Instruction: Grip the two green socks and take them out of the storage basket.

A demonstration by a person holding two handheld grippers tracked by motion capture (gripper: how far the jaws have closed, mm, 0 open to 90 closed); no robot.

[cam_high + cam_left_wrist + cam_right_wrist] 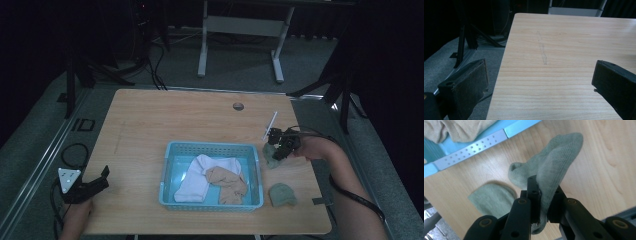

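My right gripper [279,148] is shut on a grey-green sock [554,167], pinched between its jaws and held just above the table, right of the blue basket [212,148]. The same sock [271,155] droops from it in the high view. A second grey-green sock [282,194] lies flat near the front right; in the right gripper view it is this sock [492,198] on the wood. Inside the basket lie a white sock [197,177] and a tan sock [227,183]. My left gripper [102,179] stands open over the table's front-left edge, its fingers [467,86] empty.
The wooden table [165,120] has a round cable hole [238,106] near its far edge. A faint pencil mark [542,50] runs across the wood ahead of the left gripper. Stands and cables sit on the floor beyond the table.
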